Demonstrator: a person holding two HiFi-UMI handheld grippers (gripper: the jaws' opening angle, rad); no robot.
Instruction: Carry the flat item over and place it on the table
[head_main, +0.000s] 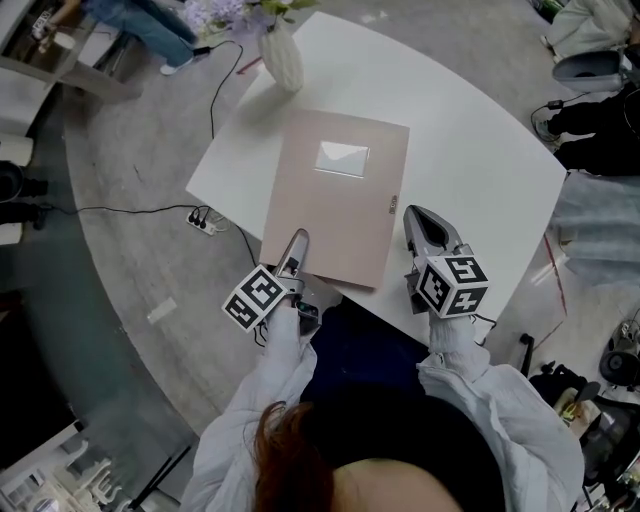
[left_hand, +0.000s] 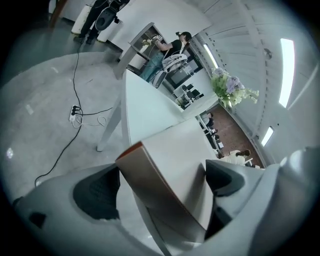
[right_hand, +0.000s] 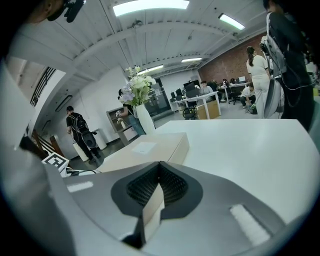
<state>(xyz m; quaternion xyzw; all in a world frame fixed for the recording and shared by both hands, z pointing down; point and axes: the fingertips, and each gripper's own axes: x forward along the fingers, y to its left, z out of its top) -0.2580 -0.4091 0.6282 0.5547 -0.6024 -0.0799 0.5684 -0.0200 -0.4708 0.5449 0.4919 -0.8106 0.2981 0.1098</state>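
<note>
A flat beige box (head_main: 335, 195) with a white label (head_main: 342, 158) lies on the white table (head_main: 470, 150), its near edge close to the table's front edge. My left gripper (head_main: 297, 240) is at the box's near left corner. In the left gripper view that corner (left_hand: 175, 165) sits between the wide-apart jaws of the left gripper (left_hand: 162, 172), and the dark pads are not pressing on it. My right gripper (head_main: 425, 222) rests over the table just right of the box. In the right gripper view the box (right_hand: 145, 150) lies ahead to the left, and the right gripper (right_hand: 159, 172) has its pads together.
A white vase (head_main: 282, 55) with flowers stands at the table's far corner. A power strip (head_main: 203, 222) and cables lie on the floor to the left. People (right_hand: 255, 75) stand and sit in the room beyond the table.
</note>
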